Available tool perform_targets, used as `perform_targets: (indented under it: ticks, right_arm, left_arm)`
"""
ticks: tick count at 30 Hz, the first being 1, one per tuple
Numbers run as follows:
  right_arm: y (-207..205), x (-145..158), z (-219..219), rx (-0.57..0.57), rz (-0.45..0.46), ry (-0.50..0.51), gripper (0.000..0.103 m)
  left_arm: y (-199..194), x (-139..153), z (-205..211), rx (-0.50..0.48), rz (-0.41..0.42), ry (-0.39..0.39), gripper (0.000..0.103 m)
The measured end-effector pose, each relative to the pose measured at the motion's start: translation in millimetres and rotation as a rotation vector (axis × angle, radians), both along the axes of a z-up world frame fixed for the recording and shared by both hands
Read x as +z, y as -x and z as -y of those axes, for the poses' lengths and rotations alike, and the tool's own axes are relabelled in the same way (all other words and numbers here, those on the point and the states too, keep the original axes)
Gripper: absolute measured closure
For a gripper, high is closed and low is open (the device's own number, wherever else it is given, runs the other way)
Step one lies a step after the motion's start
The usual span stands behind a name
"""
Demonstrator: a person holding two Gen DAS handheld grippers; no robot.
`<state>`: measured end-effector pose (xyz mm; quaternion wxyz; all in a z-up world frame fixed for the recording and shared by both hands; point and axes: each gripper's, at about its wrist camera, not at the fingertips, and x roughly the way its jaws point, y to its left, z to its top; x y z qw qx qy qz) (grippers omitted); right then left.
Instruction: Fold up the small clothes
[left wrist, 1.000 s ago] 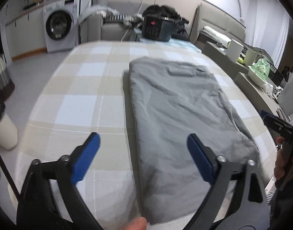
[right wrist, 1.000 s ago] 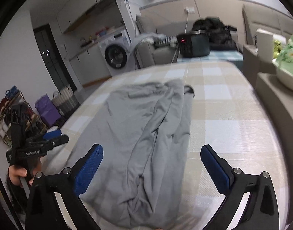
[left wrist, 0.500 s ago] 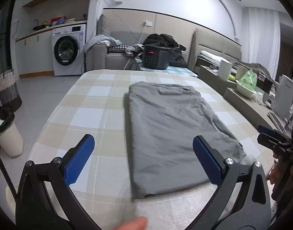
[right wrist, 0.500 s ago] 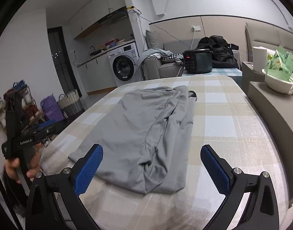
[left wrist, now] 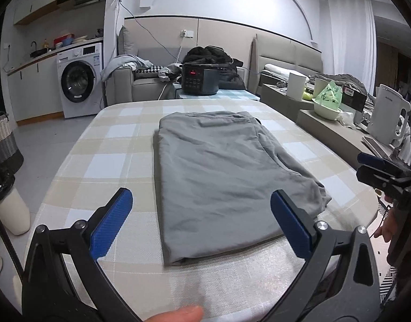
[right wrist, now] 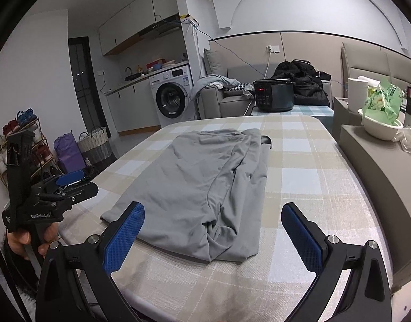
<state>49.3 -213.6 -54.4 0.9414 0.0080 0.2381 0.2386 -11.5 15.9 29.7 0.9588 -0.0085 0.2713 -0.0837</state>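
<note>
A grey garment (left wrist: pixel 218 177) lies folded lengthwise on the checked table (left wrist: pixel 103 158), long side running away from me. In the right wrist view the garment (right wrist: pixel 205 177) shows its layered, wrinkled right edge. My left gripper (left wrist: pixel 202 217) is open and empty, held above the table's near edge, short of the garment's near end. My right gripper (right wrist: pixel 213 230) is open and empty, also back from the near end. Each gripper shows in the other's view: the right one (left wrist: pixel 382 171) at the table's right, the left one (right wrist: pixel 63 190) at its left.
A low grey ledge (right wrist: pixel 371 171) with a white bowl (right wrist: pixel 381 128) runs along the table's right side. A dark cooker (left wrist: pixel 201 77) stands beyond the far end. A washing machine (left wrist: pixel 80 77), baskets (right wrist: pixel 94 145) and a shoe rack (right wrist: pixel 20 145) are on the left.
Both grippers have pulled back and up from the garment toward the near edge; the view now takes in the whole garment and room. The garment has not moved.
</note>
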Motion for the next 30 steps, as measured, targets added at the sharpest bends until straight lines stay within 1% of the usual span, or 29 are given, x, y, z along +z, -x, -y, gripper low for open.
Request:
perform_targets:
  ticks: [11, 19, 30]
  right_arm:
    - [-2.1, 1.8, -0.6, 0.006, -0.001, 0.001, 0.000]
    - [-4.1, -0.1, -3.8, 0.015, -0.008, 0.015, 0.000]
    - [-6.3, -2.0, -3.3, 0.008, -0.007, 0.012, 0.000]
  left_arm:
    - [-6.5, -4.7, -4.8, 0.006, -0.021, -0.002, 0.001]
    - [-7.4, -6.7, -6.0, 0.011, -0.022, -0.020, 0.001]
    - [-7.3, -7.5, -4.5, 0.008, -0.023, -0.023, 0.001]
